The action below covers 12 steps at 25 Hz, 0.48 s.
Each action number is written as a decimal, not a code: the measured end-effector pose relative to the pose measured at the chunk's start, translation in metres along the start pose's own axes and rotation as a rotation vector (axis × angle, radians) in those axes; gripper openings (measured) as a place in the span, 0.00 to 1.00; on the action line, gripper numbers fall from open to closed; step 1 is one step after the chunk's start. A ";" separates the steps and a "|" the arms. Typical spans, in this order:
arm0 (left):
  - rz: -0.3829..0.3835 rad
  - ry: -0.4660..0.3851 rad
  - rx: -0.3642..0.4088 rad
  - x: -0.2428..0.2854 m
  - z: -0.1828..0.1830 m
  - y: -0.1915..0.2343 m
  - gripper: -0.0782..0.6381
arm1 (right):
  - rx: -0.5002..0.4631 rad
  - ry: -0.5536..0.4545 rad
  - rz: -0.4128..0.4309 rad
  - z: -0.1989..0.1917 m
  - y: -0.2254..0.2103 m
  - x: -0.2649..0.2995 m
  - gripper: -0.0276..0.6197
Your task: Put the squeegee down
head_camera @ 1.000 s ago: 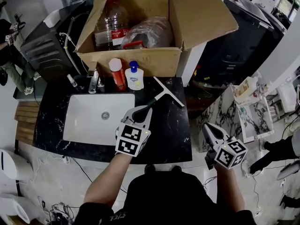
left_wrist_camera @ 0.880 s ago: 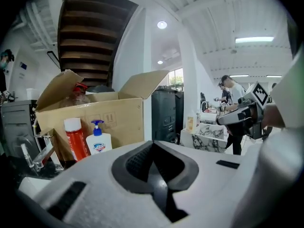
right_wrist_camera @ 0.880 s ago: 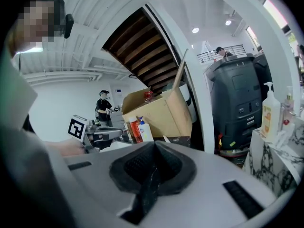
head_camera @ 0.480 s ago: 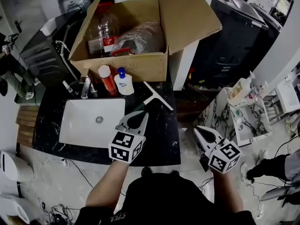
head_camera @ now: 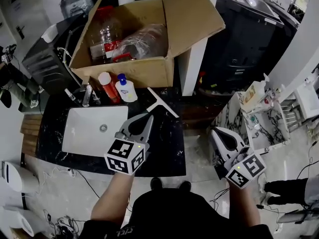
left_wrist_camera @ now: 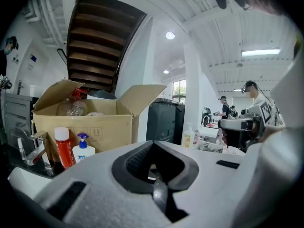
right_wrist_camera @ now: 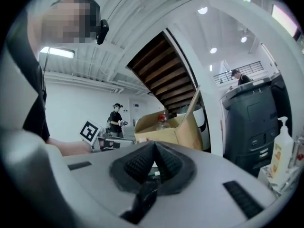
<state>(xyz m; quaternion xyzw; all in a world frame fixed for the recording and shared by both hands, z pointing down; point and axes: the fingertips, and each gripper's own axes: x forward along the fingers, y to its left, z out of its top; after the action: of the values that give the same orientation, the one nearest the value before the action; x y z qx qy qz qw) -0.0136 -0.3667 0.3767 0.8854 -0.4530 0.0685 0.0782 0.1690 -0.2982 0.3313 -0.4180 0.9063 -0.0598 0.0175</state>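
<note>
The squeegee (head_camera: 162, 103), with a white blade and a dark handle, lies on the black countertop (head_camera: 169, 146) just in front of the cardboard box. The end of its handle is hidden under the tips of my left gripper (head_camera: 148, 117). That gripper hangs above the counter with its jaws shut and nothing between them, as the left gripper view also shows (left_wrist_camera: 152, 144). My right gripper (head_camera: 215, 132) is off the counter's right edge, over the floor. It is shut and empty too (right_wrist_camera: 154, 148).
An open cardboard box (head_camera: 144, 68) holding plastic bottles and a bag stands at the counter's back. In front of it are a red bottle (head_camera: 106, 86) and a pump bottle (head_camera: 124, 89). A white sink (head_camera: 92, 128) with a tap (head_camera: 85, 96) lies to the left. A dark bin (head_camera: 239, 49) stands on the right.
Both grippers have risen and drawn back toward the person, still shut. The squeegee has stayed flat on the countertop.
</note>
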 end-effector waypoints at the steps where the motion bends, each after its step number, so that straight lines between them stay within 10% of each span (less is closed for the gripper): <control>1: 0.000 -0.009 -0.001 0.001 0.005 -0.001 0.12 | 0.020 -0.012 -0.015 0.005 -0.006 -0.001 0.05; 12: 0.009 -0.029 0.002 0.007 0.017 -0.010 0.12 | 0.074 -0.020 -0.003 0.005 -0.013 -0.012 0.05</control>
<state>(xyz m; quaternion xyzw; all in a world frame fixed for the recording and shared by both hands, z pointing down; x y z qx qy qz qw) -0.0006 -0.3704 0.3608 0.8844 -0.4579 0.0562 0.0704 0.1872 -0.2977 0.3272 -0.4188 0.9027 -0.0892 0.0420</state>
